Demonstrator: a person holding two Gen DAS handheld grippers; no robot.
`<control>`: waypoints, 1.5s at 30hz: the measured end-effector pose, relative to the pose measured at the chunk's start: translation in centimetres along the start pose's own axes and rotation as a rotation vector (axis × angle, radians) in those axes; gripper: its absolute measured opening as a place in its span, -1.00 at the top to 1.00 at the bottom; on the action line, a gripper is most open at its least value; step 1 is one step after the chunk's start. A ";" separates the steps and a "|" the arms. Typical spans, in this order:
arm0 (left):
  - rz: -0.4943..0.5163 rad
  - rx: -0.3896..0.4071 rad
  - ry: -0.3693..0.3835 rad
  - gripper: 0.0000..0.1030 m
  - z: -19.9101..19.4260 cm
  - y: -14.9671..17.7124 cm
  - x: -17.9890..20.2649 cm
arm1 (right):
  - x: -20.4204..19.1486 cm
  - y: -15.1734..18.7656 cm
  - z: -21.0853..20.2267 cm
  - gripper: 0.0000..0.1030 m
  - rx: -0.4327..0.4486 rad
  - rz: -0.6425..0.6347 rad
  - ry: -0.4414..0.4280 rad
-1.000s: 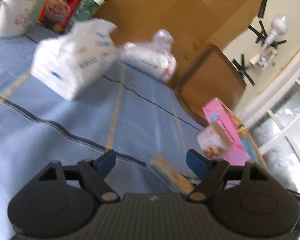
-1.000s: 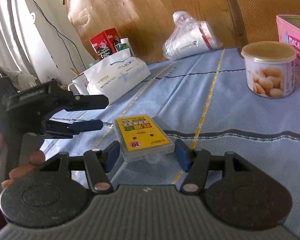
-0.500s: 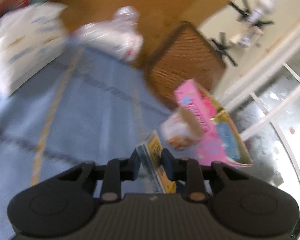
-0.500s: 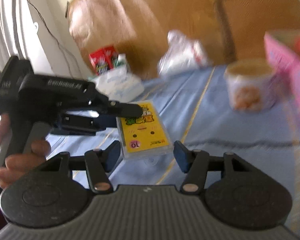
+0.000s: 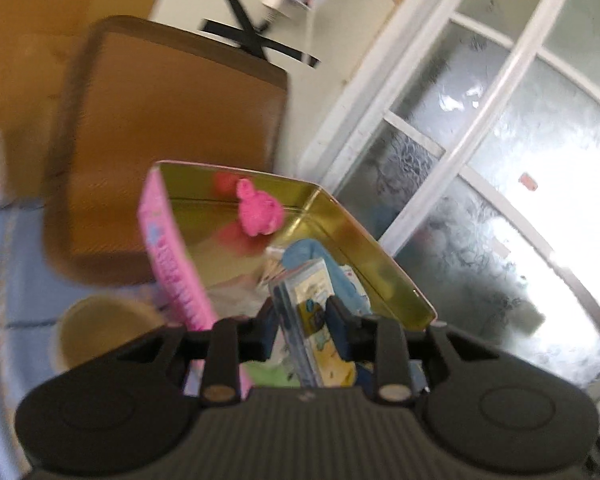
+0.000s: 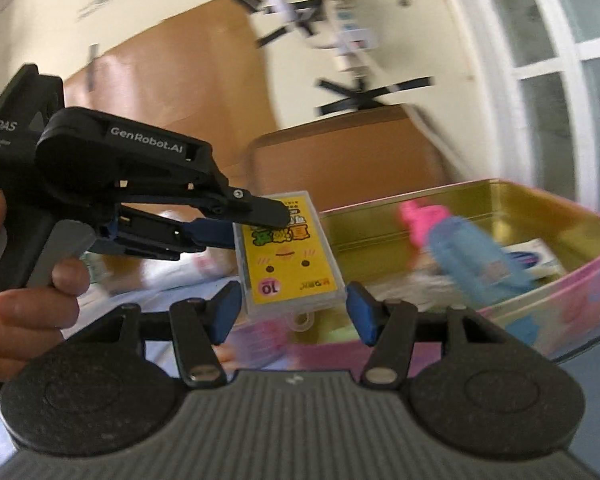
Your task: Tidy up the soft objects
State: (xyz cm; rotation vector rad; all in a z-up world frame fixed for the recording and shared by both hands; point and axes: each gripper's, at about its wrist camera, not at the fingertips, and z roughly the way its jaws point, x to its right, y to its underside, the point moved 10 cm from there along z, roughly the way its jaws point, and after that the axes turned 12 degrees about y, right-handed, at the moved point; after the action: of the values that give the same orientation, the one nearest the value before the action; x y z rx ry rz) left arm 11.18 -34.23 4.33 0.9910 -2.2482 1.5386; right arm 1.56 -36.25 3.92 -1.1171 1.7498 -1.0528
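A yellow pack (image 6: 290, 264) in a clear case hangs in the air just in front of the pink tin (image 6: 420, 200) with a gold inside. My left gripper (image 6: 260, 227) comes in from the left and is shut on the pack's upper part. My right gripper (image 6: 294, 314) presses on the pack's two lower edges. In the left wrist view the pack (image 5: 316, 308) stands edge-on between the left gripper's (image 5: 302, 320) blue pads, above the tin's (image 5: 360, 248) near end. Inside the tin lie a pink plush (image 5: 258, 212) and a blue soft thing (image 6: 472, 256).
A round biscuit can (image 5: 100, 328) stands left of the tin on the blue cloth. A brown chair back (image 5: 172, 128) rises behind the tin. Glazed white doors (image 5: 480, 160) fill the right side. A person's hand (image 6: 28, 304) holds the left gripper's handle.
The left gripper closed on the yellow pack. Both grippers lifted it off the blue cloth and carried it right, up to the pink tin. The tissue bags and mug dropped out of view.
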 end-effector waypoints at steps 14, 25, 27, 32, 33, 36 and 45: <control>0.090 -0.040 -0.159 0.38 5.3 -0.9 -1.7 | 4.9 -0.3 7.7 -0.20 -0.045 -0.065 0.217; 0.196 0.053 -0.305 -0.06 -4.1 1.6 -1.2 | 2.2 -0.5 -0.6 -0.20 0.106 0.004 0.199; 0.218 0.065 -0.346 -0.15 -6.0 2.5 -1.2 | 1.5 -0.4 -2.0 -0.23 0.113 0.008 0.190; 0.215 0.126 -0.456 -0.85 -10.5 4.5 -1.9 | 0.1 1.8 -4.8 -0.67 0.065 0.128 0.178; 0.208 0.135 -0.470 -0.88 -11.4 5.0 -2.1 | -0.3 2.2 -5.1 -0.72 0.053 0.143 0.174; 0.193 0.155 -0.507 -0.99 -13.5 6.3 -2.5 | -1.5 3.6 -5.9 -0.74 0.013 0.162 0.170; 0.186 0.146 -0.570 -0.99 -16.4 9.5 -2.8 | -5.0 4.3 -8.1 -0.77 0.006 0.121 0.138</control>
State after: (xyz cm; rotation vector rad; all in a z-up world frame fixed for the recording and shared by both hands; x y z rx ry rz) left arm 4.25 -16.39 2.67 1.4504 -2.6954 1.6762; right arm -5.51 -28.59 3.57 -0.9413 1.8963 -1.0813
